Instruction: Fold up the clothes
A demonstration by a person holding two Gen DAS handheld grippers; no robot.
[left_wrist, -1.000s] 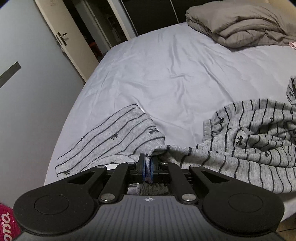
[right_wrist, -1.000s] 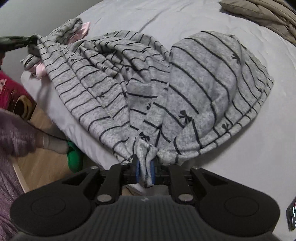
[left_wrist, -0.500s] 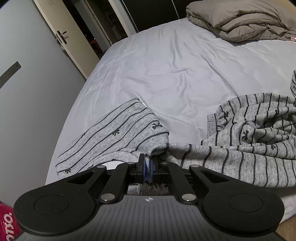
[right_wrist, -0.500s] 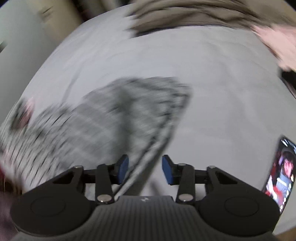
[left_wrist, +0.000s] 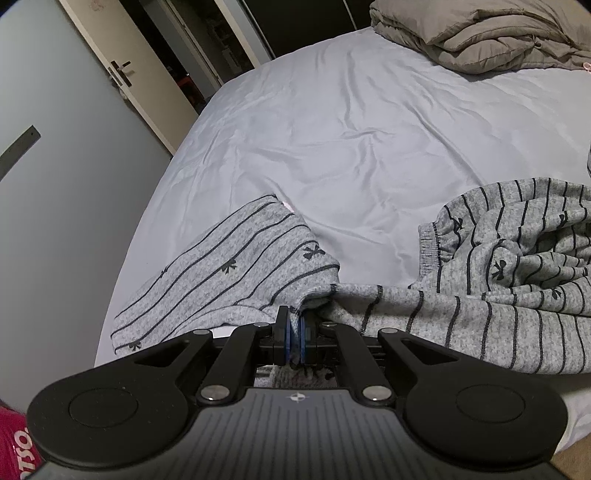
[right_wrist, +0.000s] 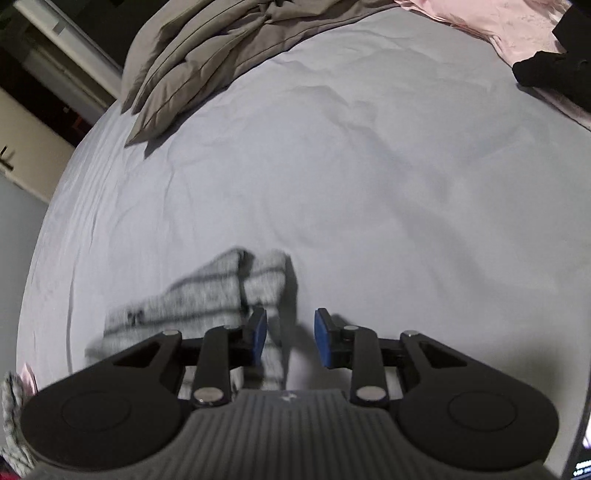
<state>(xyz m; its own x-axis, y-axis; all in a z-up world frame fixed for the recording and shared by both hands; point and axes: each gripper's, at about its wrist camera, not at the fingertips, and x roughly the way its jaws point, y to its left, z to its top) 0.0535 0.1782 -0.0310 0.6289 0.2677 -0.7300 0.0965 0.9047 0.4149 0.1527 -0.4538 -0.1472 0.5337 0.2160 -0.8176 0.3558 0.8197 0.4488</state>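
Left wrist view. My left gripper was clamped on a bunched fold of the striped grey garment, with cloth pinched between the blue pads. The garment lay at the near edge of the bed. One flat panel spread to the left of the pinch; the rest trailed right in a rumpled heap, a ribbed cuff or hem showing on top of it. A folded brown duvet sat at the far end of the bed, well apart. An open door stood beyond the bed's left side.

Right wrist view. My right gripper stood with its pads apart, holding nothing. A blurred end of the striped grey garment lay on the sheet just ahead of and beside the left pad; I could not tell whether it touched. Pink bedding and a black item lay at the far right, well apart.

Handling, as I judged it. Knit fabric: soft, light, limp, with no stiffness to hold a shape. It should drape and bunch freely and drag a little on the sheet. It is not fragile. I judged the best hold to be at a seam, hem or corner, taking a thick edge rather than a single layer, with both grips spread wide to pull it flat.
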